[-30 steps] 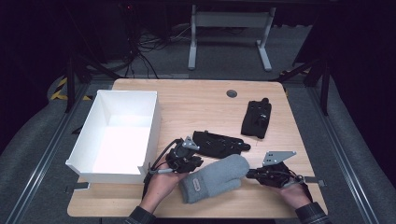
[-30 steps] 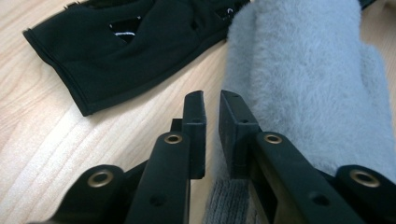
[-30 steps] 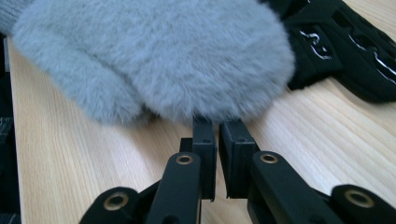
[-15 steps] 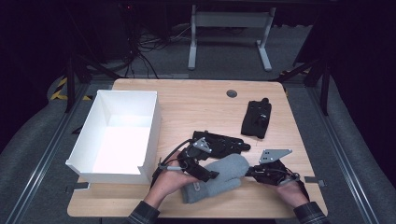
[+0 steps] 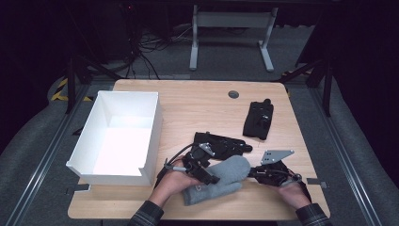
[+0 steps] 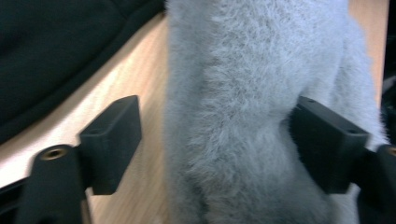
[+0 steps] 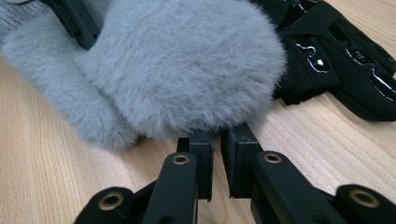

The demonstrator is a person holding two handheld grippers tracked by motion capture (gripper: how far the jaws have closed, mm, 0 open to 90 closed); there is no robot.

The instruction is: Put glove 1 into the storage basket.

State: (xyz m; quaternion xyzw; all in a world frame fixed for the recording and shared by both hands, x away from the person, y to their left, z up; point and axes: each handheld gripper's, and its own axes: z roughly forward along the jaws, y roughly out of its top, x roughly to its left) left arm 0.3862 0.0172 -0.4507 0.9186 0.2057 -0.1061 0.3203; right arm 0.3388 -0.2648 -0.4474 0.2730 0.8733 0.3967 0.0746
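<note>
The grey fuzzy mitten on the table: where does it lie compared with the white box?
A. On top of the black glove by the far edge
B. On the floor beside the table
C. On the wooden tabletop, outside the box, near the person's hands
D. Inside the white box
C: in the high view the grey mitten lies on the bare table, right of the white box, between the two hands.

High overview — two close mitten (image 5: 217, 178) views.
</note>
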